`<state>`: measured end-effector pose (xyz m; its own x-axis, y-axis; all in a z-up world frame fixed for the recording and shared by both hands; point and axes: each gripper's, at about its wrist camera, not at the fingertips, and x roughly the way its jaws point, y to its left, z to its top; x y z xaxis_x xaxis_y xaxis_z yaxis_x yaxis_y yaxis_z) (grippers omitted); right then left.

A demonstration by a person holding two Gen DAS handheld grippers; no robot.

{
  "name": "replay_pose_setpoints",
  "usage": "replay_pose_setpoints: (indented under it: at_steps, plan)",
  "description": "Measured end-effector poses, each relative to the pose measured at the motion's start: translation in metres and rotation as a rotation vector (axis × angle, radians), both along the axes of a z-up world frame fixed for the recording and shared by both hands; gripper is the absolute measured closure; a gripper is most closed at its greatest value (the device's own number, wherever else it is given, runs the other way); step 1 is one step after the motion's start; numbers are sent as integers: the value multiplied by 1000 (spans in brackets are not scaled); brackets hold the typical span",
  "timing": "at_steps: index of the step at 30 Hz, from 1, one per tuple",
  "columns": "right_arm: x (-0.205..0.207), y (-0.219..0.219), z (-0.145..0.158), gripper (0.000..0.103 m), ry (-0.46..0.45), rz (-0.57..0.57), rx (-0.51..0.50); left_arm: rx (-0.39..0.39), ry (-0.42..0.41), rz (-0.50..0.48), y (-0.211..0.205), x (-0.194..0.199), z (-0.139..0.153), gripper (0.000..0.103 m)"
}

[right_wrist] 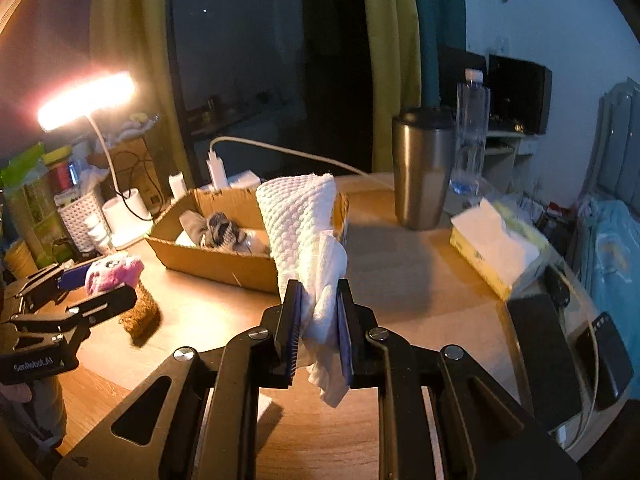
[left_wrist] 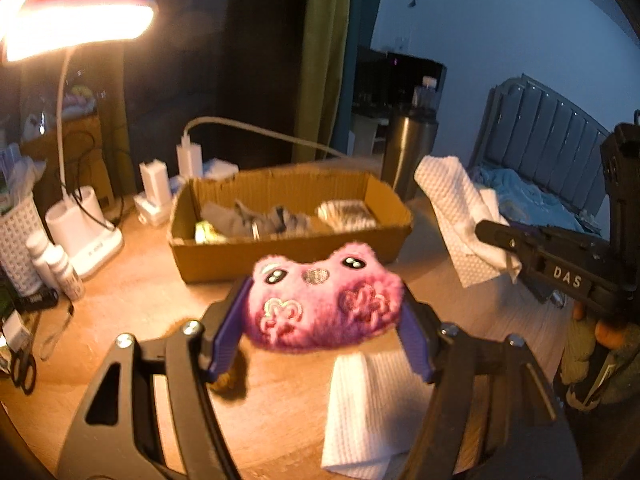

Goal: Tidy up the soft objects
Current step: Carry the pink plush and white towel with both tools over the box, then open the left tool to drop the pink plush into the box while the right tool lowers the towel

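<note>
- At the upper left of the left wrist view, a lamp [left_wrist: 76,32] glowed over the wooden table [left_wrist: 132,304].
- In the middle of that view, the left gripper [left_wrist: 324,320] had its two fingers squeezed on a pink fluffy toy [left_wrist: 324,304], one on each side.
- The toy was held up off the table, in front of the cardboard box [left_wrist: 288,216]. Its face pointed at the camera and up a bit. Its long side ran left to right, from finger to finger.
- The box sat just behind it in the middle of the view, with gray cloth [left_wrist: 256,216] already inside.
- On the right side of the view, the right gripper [left_wrist: 500,240] pinched a white towel [left_wrist: 460,208]. In the right wrist view, its fingers were shut tight on the towel's bottom end.
- The towel stood up tall, with its long side going up and down, and its top leaned toward the box.
- I think both soft things were going to the box next. A good way would be to lift each one over the wall, go down low, and only then let go, one at a time so they don't bump.
</note>
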<state>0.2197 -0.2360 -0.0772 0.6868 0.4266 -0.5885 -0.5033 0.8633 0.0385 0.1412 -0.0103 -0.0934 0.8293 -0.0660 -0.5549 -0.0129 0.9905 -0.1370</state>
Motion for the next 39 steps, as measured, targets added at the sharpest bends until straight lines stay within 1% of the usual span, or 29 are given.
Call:
replay_pose_setpoints:
  at_steps: [9,13,20,25,27,32,39]
  plan:
    - [-3,7,26,85,-67,8,13,19,-100,14,8,0,32,34]
    - [-3,8,35,85,-93,9,17,23,-130,14,11,4,42,34]
    - [3,13,46,85,-122,2,21,33,-176,2,13,11,57,34]
    - [6,16,53,85,-147,-1,24,39,-226,5,17,16,70,34]
    - [8,19,55,85,-158,2,24,44,-246,13,19,18,73,34]
    - [10,24,60,85,-175,2,30,49,-263,22,24,26,78,34]
    - [12,32,67,85,-212,12,24,44,-303,29,27,32,86,34]
